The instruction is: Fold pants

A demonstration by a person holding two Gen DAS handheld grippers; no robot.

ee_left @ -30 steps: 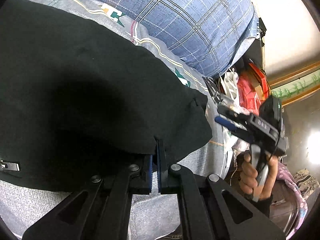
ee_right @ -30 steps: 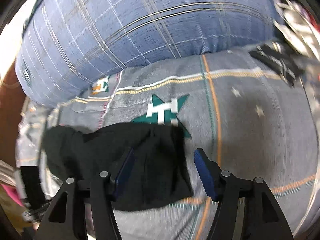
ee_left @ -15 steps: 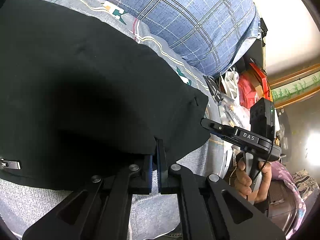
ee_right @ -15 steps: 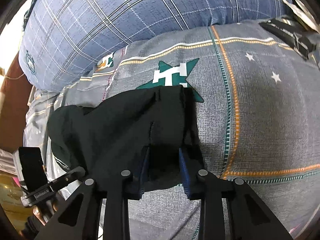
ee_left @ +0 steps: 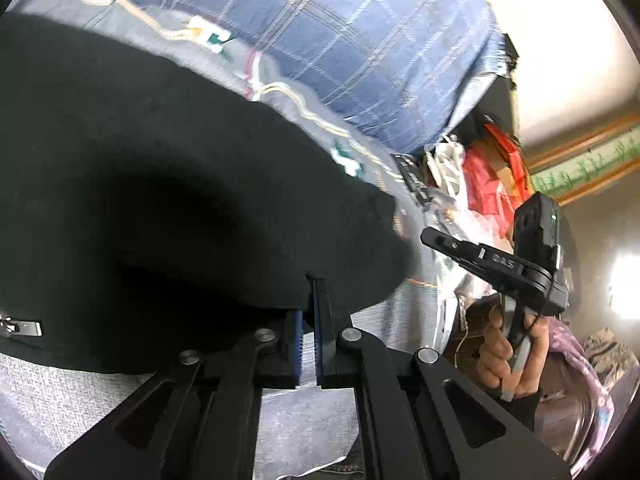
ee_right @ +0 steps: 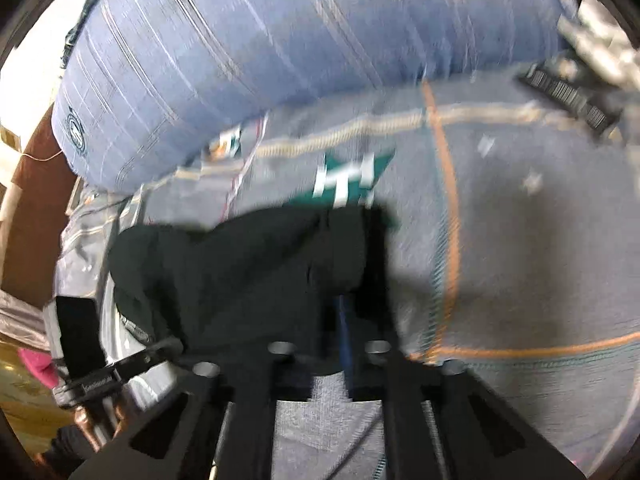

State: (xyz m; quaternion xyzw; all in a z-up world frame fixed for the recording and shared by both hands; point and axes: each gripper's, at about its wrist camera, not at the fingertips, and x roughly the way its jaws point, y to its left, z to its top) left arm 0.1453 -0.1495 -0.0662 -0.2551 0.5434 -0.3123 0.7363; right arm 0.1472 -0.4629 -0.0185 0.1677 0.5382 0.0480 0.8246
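Here, left wrist view: your left gripper (ee_left: 307,312), jaws pinched on the hem of the black pants (ee_left: 168,200), which lie on the grey bedsheet (ee_left: 304,420). Right wrist view: your right gripper (ee_right: 344,320), jaws just closed onto the pants' edge (ee_right: 248,272); blue plaid pillow (ee_right: 280,48) behind.

A second ago the right gripper (ee_right: 343,312) stood open over the corner of the black pants (ee_right: 248,276), with cloth between its blue pads. Its jaws have just been closing and now pinch that hem. The fabric directly ahead of the fingers has bunched and lifted slightly off the grey bedsheet (ee_right: 520,248), and the right wrist view has turned blurry.
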